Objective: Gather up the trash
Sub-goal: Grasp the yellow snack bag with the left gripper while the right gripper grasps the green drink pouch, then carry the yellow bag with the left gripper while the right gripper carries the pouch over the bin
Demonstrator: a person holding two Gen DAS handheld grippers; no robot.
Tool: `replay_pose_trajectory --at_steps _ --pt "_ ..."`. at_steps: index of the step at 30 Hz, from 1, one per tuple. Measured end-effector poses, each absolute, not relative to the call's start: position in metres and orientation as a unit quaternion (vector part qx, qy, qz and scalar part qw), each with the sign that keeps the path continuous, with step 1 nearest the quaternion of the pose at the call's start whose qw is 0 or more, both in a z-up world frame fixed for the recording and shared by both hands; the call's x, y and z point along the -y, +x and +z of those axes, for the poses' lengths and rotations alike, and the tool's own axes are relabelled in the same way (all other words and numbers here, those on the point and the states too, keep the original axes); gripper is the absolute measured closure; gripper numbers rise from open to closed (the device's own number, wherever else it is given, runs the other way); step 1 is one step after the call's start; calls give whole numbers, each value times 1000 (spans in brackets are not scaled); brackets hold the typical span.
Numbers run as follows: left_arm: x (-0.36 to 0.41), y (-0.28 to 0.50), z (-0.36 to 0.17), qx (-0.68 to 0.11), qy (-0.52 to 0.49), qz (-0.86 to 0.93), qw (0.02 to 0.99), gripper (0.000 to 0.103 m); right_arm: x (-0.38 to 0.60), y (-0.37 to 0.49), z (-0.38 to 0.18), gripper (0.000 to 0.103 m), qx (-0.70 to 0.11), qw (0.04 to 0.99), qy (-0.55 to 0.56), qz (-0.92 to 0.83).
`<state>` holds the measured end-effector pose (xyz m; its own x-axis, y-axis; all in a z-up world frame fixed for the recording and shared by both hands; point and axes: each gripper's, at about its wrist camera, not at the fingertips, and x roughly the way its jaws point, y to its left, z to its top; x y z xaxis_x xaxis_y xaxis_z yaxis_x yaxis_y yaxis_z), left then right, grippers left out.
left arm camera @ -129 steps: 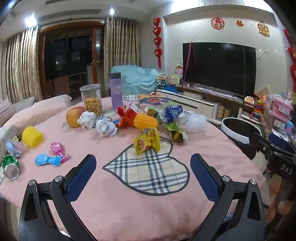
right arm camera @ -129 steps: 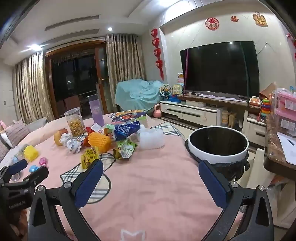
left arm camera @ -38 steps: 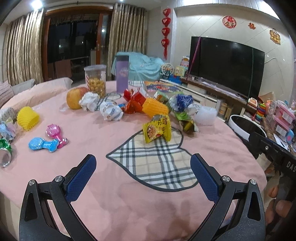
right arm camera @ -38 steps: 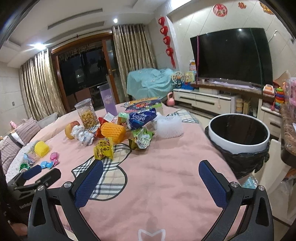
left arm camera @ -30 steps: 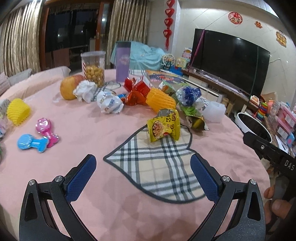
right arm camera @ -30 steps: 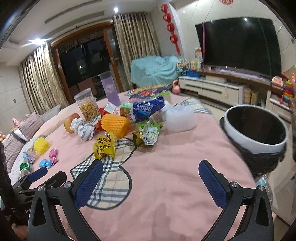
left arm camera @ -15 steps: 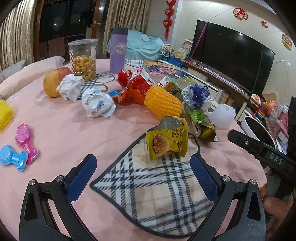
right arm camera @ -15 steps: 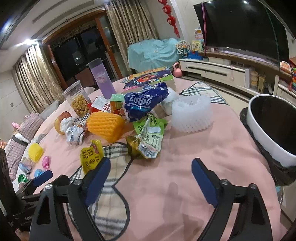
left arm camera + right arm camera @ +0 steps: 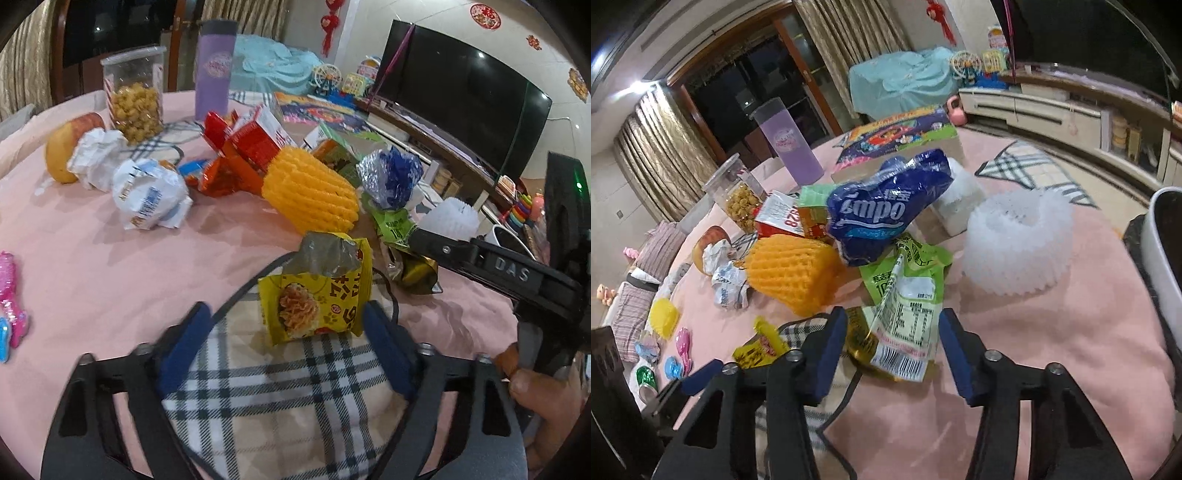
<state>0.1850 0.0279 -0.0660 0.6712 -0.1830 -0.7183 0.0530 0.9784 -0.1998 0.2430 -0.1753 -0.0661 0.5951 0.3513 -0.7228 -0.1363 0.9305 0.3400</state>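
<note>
Left wrist view: the left claw (image 9: 284, 325) is closing around the yellow packet (image 9: 316, 295) at lower centre, pads not yet pressing. The right claw (image 9: 892, 341) is closing around the green wrapper (image 9: 905, 314). Both look light, crinkly and slippery; pinching mid-body seems best.

The bin (image 9: 1165, 258) is cut off at the right edge; the apple (image 9: 64, 147) sits half hidden behind crumpled paper (image 9: 96, 157).

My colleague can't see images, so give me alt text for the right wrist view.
The right gripper is closing around a green and white wrapper on a pink tablecloth, not yet pinching it. Behind lie a blue bag, orange foam net and white foam net.
</note>
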Motion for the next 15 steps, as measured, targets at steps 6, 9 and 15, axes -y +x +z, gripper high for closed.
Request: replay_pose_trajectory --at_steps 6,9,15 --pt "-15 186 -66 -405 -67 -97 907 72 171 246 -70 89 -437 877 127 153" --pt "-10 180 -63 -404 -63 -113 906 80 176 236 -67 99 -438 874 135 163" --pt "-10 162 -60 -403 -67 -111 906 81 186 205 -61 99 -435 872 141 174"
